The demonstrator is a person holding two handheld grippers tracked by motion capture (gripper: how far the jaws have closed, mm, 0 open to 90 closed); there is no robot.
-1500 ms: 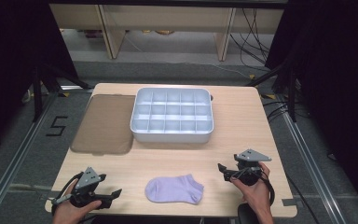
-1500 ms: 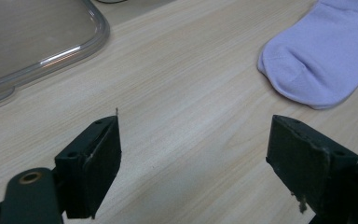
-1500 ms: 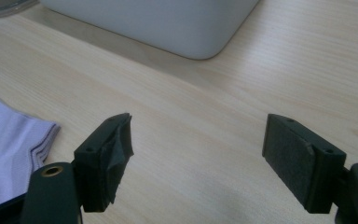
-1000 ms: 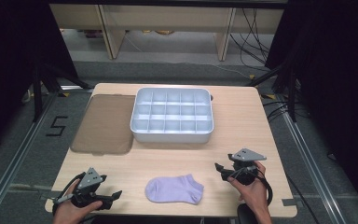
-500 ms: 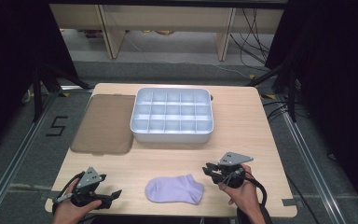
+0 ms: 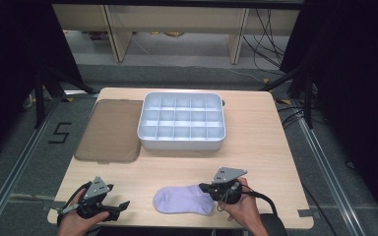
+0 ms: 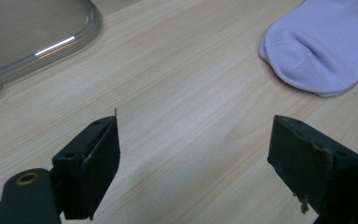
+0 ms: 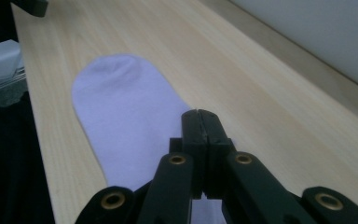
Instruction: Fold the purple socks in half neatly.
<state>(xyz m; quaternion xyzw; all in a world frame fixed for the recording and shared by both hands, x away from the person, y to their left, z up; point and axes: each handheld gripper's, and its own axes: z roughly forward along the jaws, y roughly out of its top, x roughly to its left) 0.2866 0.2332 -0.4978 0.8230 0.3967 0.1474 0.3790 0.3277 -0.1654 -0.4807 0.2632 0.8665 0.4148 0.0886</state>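
In the high view, the lid (image 6: 109, 131) lies flat at the left of the table (image 6: 256, 147), a brownish clear sheet just beside the tray (image 6: 181, 122), which sits at the upper centre with its grid of cells showing. At the lower left of the frame the left hand (image 6: 76, 223) holds the left gripper (image 6: 120, 206) low over the table edge, jaws pointing right toward the sock (image 6: 183, 199). The sock, pale purple, lies flat near the bottom centre, toe to the left. At its right end sits the right gripper (image 6: 205, 187), held by the right hand (image 6: 243, 211) in the lower right; its cable (image 6: 261, 196) curls off to the right.

In the left gripper view, the jaws stand wide apart over bare wood, nothing between them. The lid's rounded corner (image 7: 37, 37) shows in the upper left, the sock's toe (image 7: 321, 51) in the upper right, apart from both jaws.

In the right gripper view, the jaws are pressed together over the near end of the sock (image 8: 121, 121), which stretches away to the upper left. Whether cloth is pinched between them I cannot tell. The tray wall (image 8: 326, 32) fills the upper right.
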